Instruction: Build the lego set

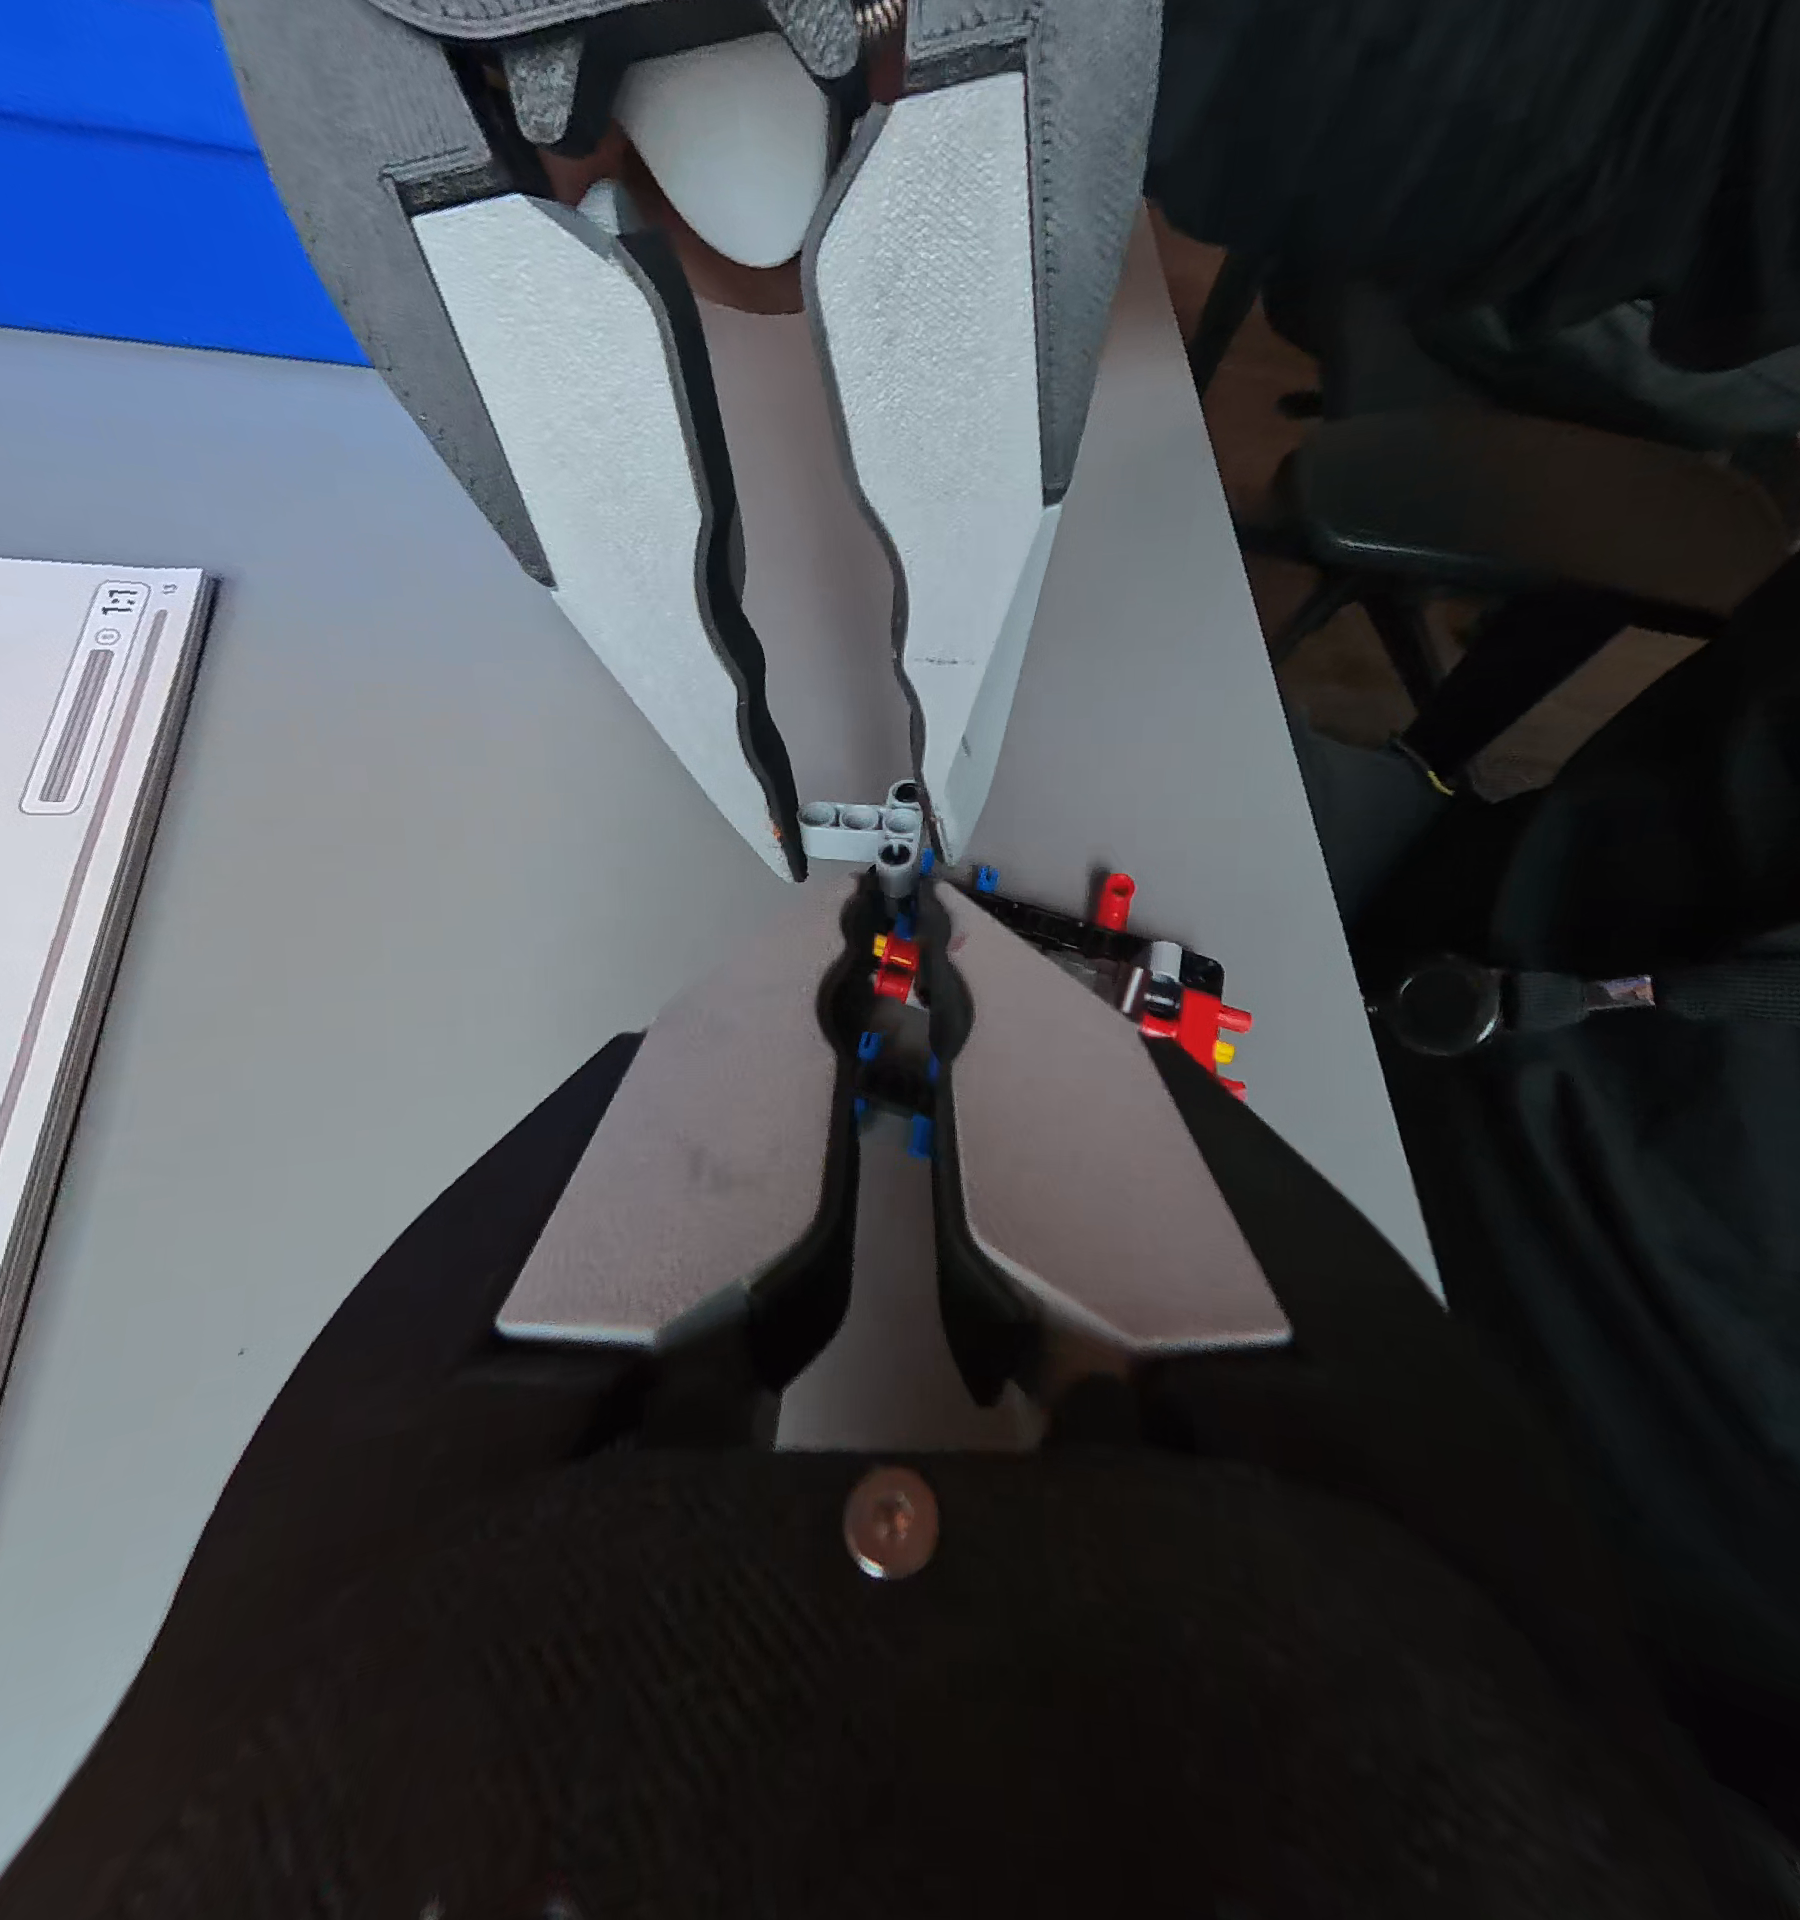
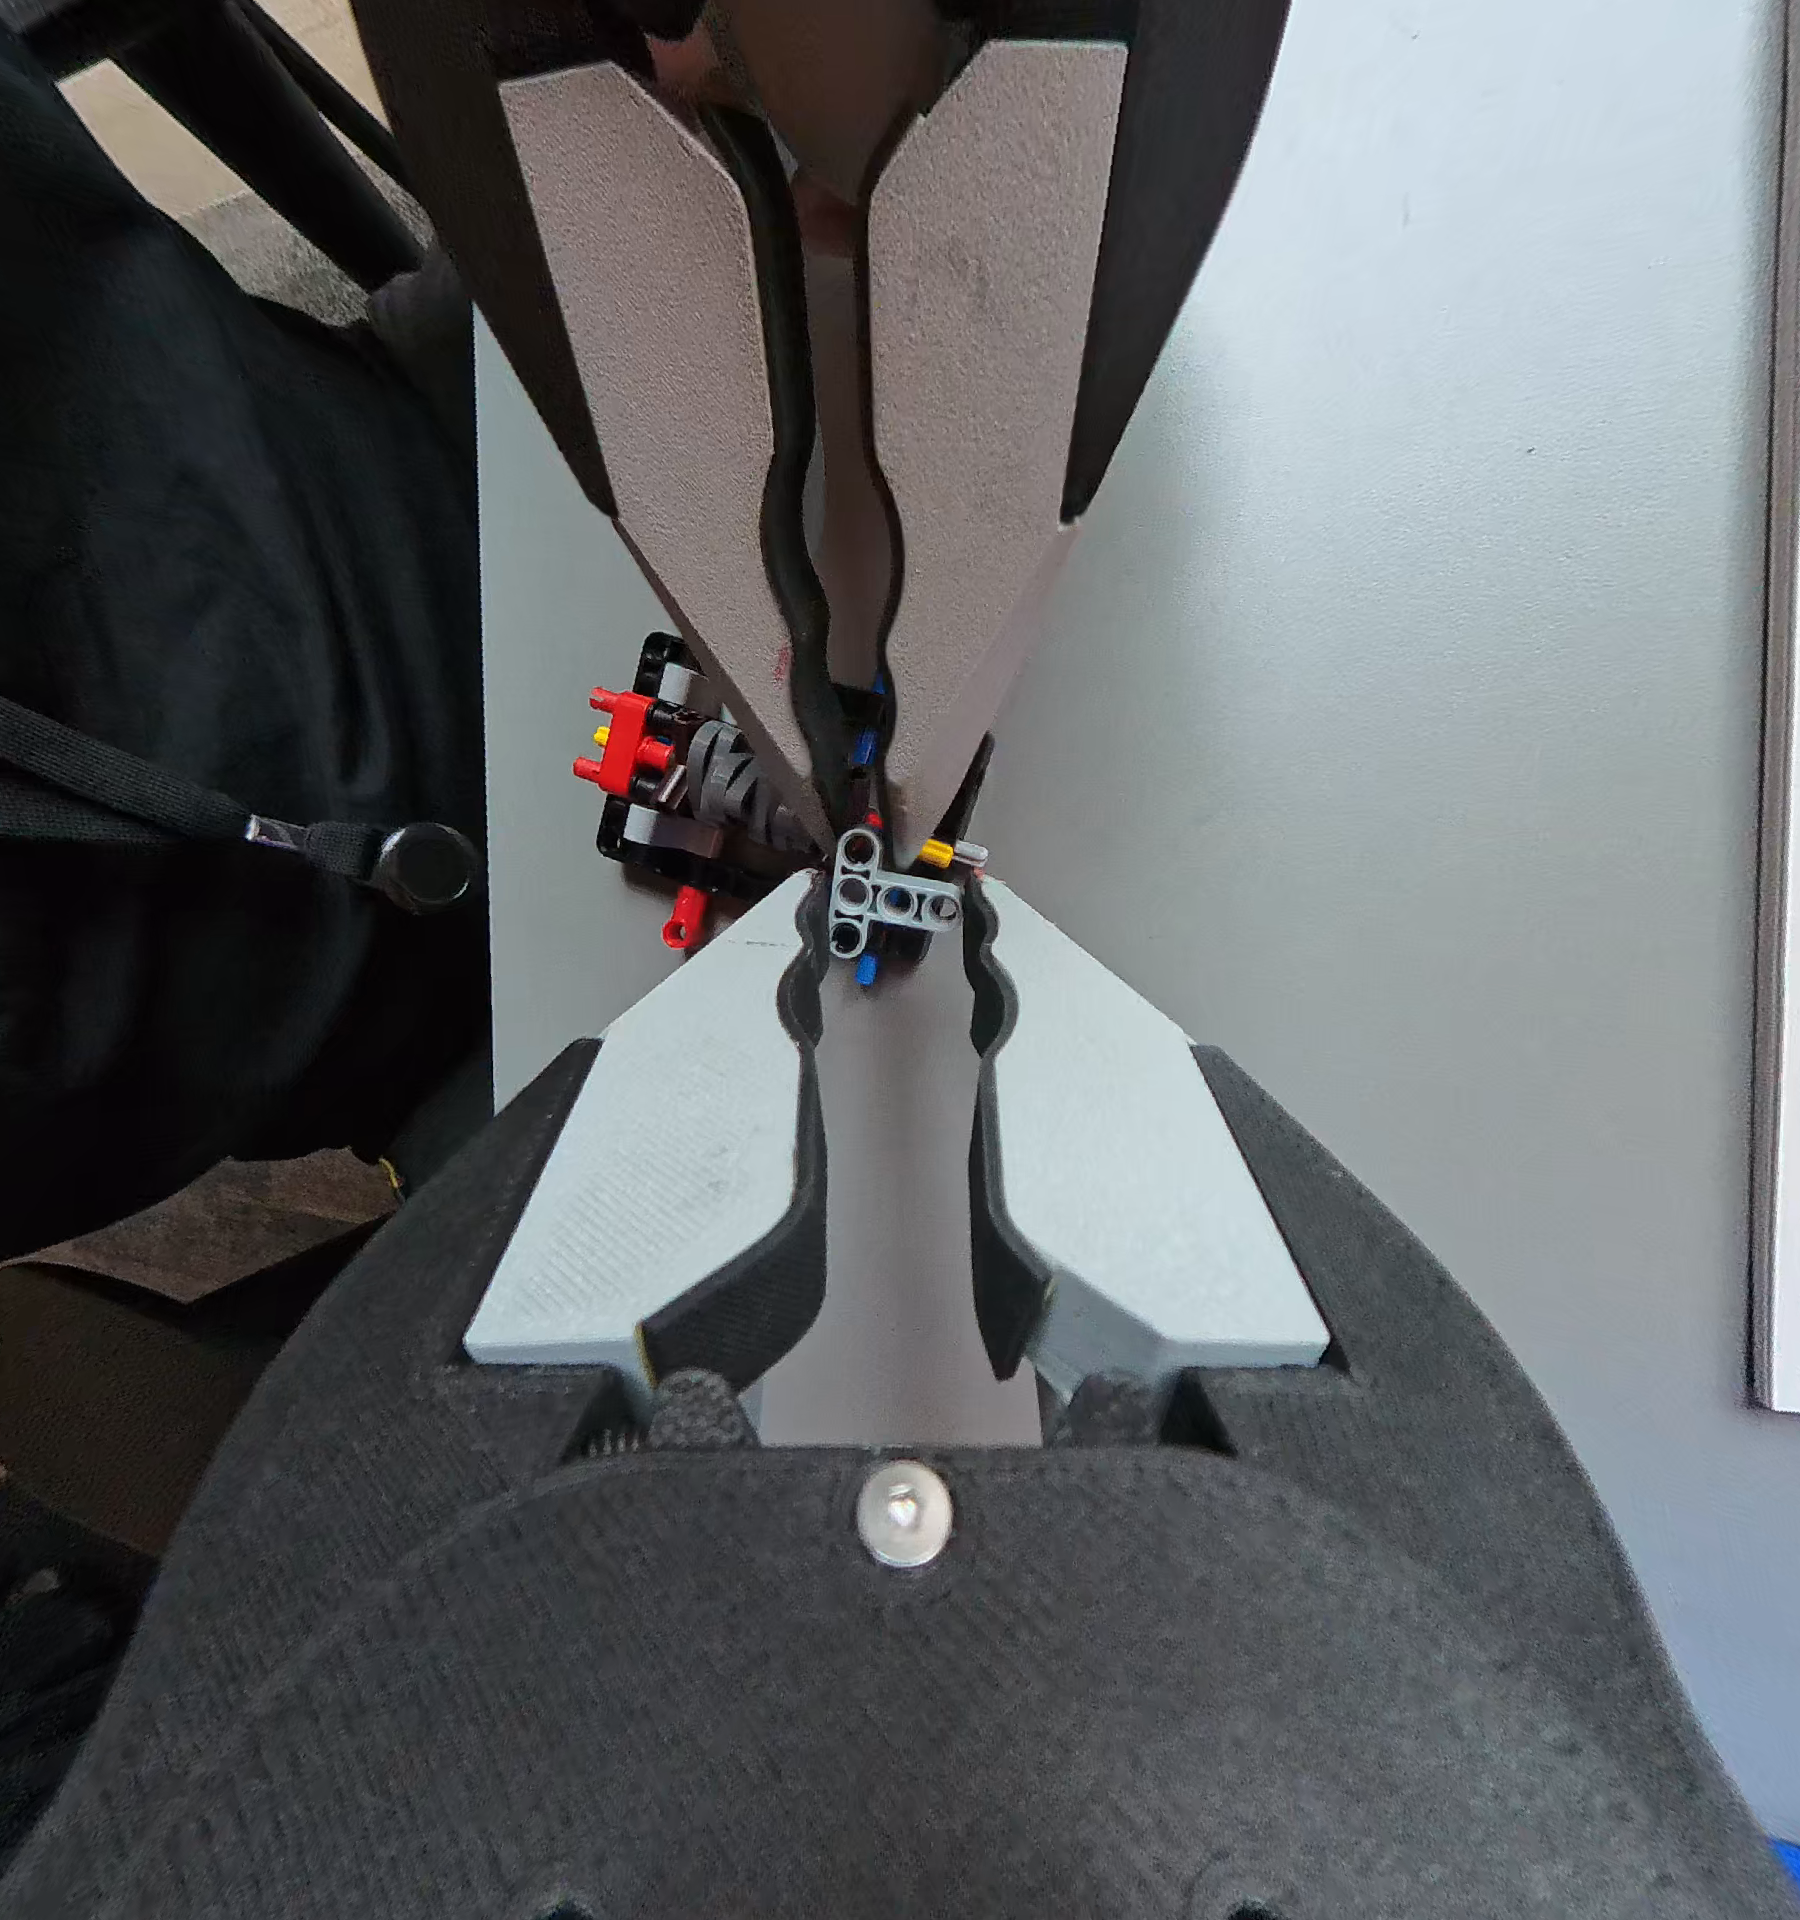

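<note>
Grey T-shaped piece (image 2: 880,902) held between tips of right gripper (image 2: 891,914), jaws narrowed onto it. Black-and-red lego assembly (image 1: 1166,987) lying on desk (image 1: 356,831), pinched at near end by left gripper (image 1: 901,971), jaws nearly together. Tips of both grippers meeting above assembly.

Left gripper (image 1: 896,935) tips pinched nearly together, right gripper (image 2: 891,914) tips slightly apart, both meeting tip to tip
</note>
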`<state>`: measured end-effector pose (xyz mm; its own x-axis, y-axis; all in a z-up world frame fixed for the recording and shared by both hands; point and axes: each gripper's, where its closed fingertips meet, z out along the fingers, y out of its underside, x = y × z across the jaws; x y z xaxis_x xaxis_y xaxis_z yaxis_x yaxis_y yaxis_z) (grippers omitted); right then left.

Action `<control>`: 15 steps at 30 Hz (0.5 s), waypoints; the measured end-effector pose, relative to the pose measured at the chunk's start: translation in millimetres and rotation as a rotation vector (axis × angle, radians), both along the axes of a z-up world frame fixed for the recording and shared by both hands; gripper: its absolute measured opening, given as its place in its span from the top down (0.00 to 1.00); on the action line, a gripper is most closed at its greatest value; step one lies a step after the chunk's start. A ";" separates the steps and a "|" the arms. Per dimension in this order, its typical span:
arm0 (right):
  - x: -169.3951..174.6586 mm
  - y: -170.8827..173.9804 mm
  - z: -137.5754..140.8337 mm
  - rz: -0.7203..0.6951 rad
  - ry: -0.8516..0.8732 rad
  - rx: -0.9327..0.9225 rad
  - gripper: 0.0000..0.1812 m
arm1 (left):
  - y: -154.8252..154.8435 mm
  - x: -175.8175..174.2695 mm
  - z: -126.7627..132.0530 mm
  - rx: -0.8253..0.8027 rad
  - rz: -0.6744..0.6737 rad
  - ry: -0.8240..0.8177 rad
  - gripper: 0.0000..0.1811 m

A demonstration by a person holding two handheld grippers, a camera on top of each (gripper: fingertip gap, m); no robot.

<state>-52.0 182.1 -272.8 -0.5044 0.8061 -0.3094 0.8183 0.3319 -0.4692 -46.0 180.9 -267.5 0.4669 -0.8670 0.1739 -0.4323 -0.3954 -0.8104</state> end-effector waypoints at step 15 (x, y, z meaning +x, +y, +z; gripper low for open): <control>0.6 7.6 4.3 -0.134 0.164 -0.034 0.88 | 4.2 -0.8 -0.2 0.039 0.019 -0.039 0.98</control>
